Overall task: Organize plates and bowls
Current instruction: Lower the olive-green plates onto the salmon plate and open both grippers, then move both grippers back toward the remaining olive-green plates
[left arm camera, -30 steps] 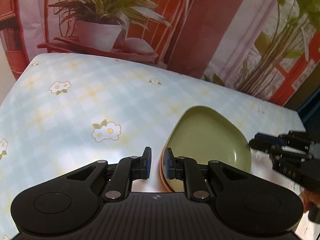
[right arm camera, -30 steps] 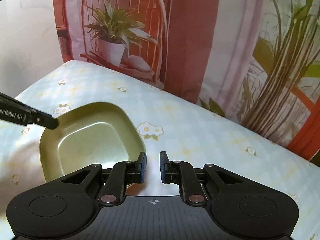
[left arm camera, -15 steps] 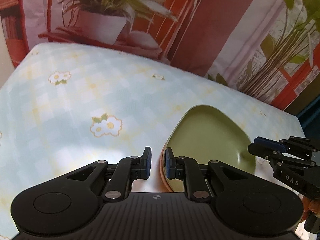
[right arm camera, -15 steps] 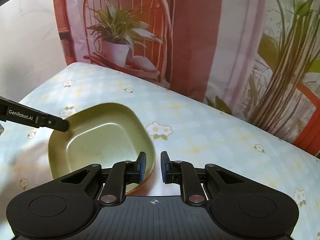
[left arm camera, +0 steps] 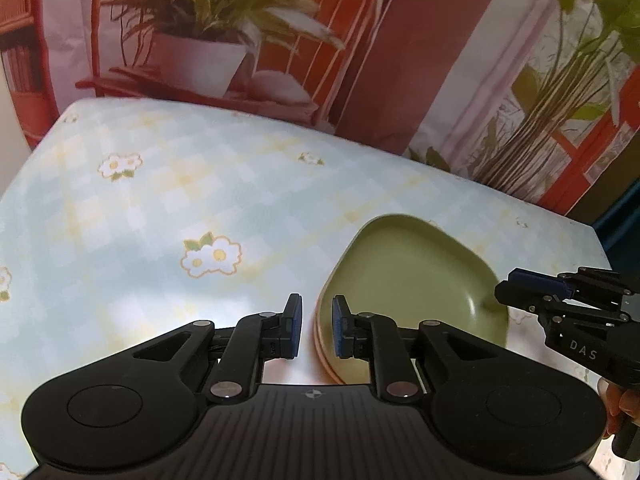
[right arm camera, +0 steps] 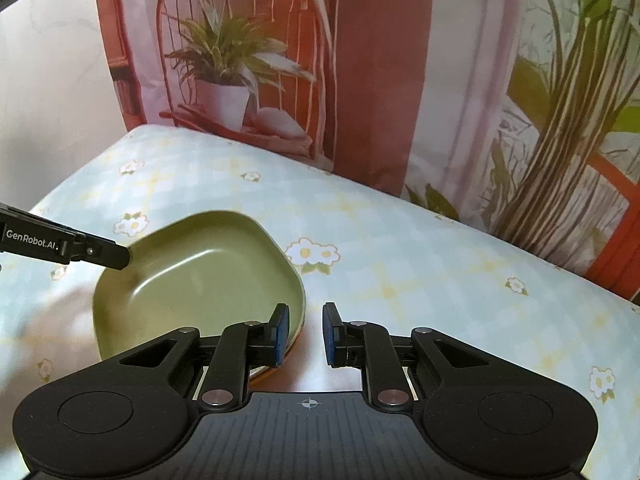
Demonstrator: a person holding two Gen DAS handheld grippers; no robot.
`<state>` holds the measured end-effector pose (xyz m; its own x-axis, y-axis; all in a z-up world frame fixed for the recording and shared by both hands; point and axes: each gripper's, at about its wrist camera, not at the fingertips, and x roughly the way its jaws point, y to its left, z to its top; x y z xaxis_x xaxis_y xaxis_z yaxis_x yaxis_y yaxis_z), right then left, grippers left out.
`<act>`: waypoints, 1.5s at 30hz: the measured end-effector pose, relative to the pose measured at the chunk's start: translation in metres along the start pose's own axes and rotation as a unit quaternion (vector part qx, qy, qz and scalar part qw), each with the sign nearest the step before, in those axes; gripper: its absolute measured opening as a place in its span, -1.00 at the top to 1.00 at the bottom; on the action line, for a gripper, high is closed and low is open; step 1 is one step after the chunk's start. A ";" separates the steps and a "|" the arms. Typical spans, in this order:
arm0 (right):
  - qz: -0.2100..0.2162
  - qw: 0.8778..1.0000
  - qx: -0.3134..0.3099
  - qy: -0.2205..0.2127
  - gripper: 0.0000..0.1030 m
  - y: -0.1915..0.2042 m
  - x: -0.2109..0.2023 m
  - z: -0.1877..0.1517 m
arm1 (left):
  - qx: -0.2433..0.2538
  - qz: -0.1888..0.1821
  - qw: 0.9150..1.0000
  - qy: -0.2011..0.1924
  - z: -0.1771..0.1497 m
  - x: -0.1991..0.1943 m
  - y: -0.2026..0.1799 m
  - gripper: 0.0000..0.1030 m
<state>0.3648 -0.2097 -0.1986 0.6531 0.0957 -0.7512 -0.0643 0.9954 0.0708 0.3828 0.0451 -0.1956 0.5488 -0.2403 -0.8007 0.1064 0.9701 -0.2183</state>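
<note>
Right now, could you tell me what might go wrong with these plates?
1. Both grippers, left and right, straddle opposite rims of the green plate, jaws apart; closing unevenly could tilt it.
2. An orange plate lies beneath; lifting might drag it along the tablecloth.

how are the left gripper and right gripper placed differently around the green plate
The left gripper straddles the green plate at its left rim; the right gripper straddles the opposite rim.
The left gripper's gap looks narrower than the right gripper's.
Both have black fingers with blue pads, one pad inside the plate and one outside, neither visibly clamped.
</note>
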 end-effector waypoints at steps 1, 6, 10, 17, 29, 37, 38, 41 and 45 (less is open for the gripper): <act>-0.001 1.000 0.000 -0.003 0.69 0.000 -0.003 0.000 | 0.002 -0.001 1.000 -0.004 0.000 -0.004 -0.002 0.65; -0.002 1.000 -0.001 -0.018 0.69 0.003 -0.023 0.000 | 0.026 0.000 0.999 -0.024 -0.002 -0.027 -0.015 0.65; -0.002 0.999 -0.007 -0.031 0.69 0.009 -0.042 -0.004 | 0.048 0.007 0.998 -0.045 -0.012 -0.050 -0.028 0.65; -0.001 0.999 -0.009 -0.042 0.69 0.022 -0.078 -0.024 | 0.061 0.003 0.997 -0.055 -0.040 -0.080 -0.041 0.65; -0.012 0.999 -0.007 -0.043 0.69 0.030 -0.125 -0.081 | 0.079 -0.015 0.996 -0.040 -0.095 -0.105 -0.057 0.65; -0.017 0.999 0.023 -0.021 0.69 0.024 -0.139 -0.127 | 0.084 -0.045 0.995 -0.006 -0.133 -0.099 -0.068 0.65; -0.019 0.999 0.026 -0.018 0.68 0.023 -0.140 -0.132 | 0.085 -0.048 0.995 -0.003 -0.136 -0.098 -0.070 0.65; -0.023 0.999 0.036 -0.010 0.67 0.019 -0.144 -0.146 | 0.089 -0.059 0.994 0.006 -0.146 -0.095 -0.076 0.65; -0.024 0.998 0.055 0.002 0.66 0.016 -0.149 -0.163 | 0.098 -0.075 0.992 0.015 -0.155 -0.092 -0.082 0.63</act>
<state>0.1434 -0.2087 -0.1930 0.6499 0.0485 -0.7584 0.0495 0.9931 0.1059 0.1949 -0.0174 -0.1901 0.4903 -0.3802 -0.7842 0.3458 0.9108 -0.2254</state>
